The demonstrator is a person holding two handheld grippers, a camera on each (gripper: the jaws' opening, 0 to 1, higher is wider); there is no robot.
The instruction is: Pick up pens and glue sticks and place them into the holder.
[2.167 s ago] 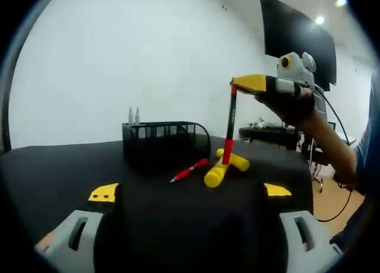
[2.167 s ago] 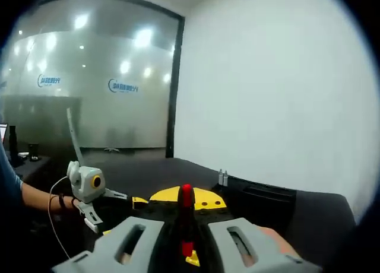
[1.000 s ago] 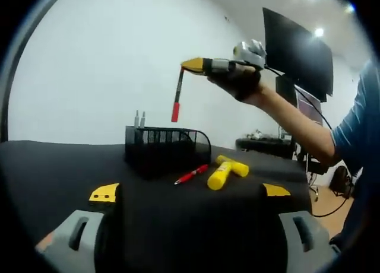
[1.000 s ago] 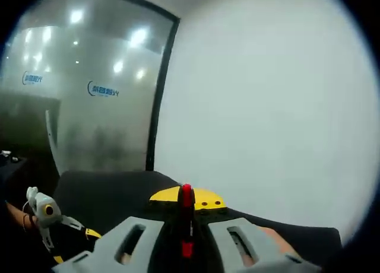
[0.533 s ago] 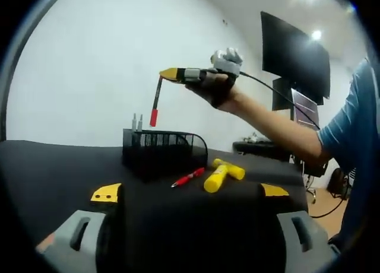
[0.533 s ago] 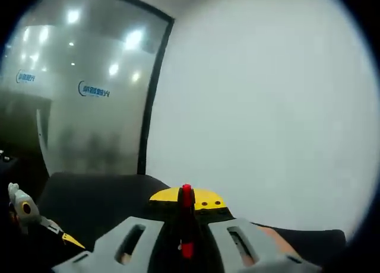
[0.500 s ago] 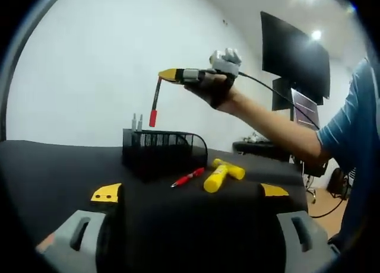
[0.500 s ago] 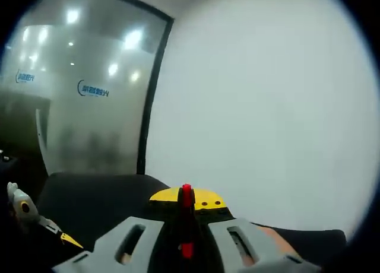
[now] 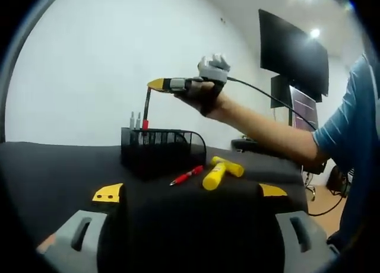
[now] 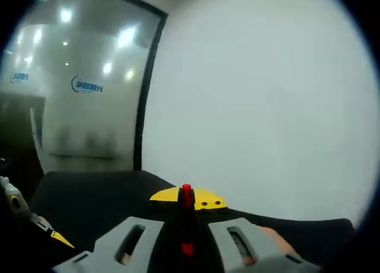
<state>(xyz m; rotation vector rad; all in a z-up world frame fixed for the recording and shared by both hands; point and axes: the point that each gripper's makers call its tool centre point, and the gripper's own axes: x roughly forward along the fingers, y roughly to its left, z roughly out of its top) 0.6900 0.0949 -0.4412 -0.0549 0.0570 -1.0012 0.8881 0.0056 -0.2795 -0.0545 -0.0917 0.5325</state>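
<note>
Lowered toward the holder [image 9: 161,148], the right gripper [image 9: 157,84] clamps a light, stiff pen [image 9: 145,111] by its top; left gripper [image 9: 190,193] spread wide.

Your room is evenly lit by ceiling lights [image 9: 314,32]. They glare across the glass wall [image 10: 77,83] (hazy, washed out). The black table [image 9: 53,166] swallows shadow detail, edges bow, and both pictures look soft.
</note>
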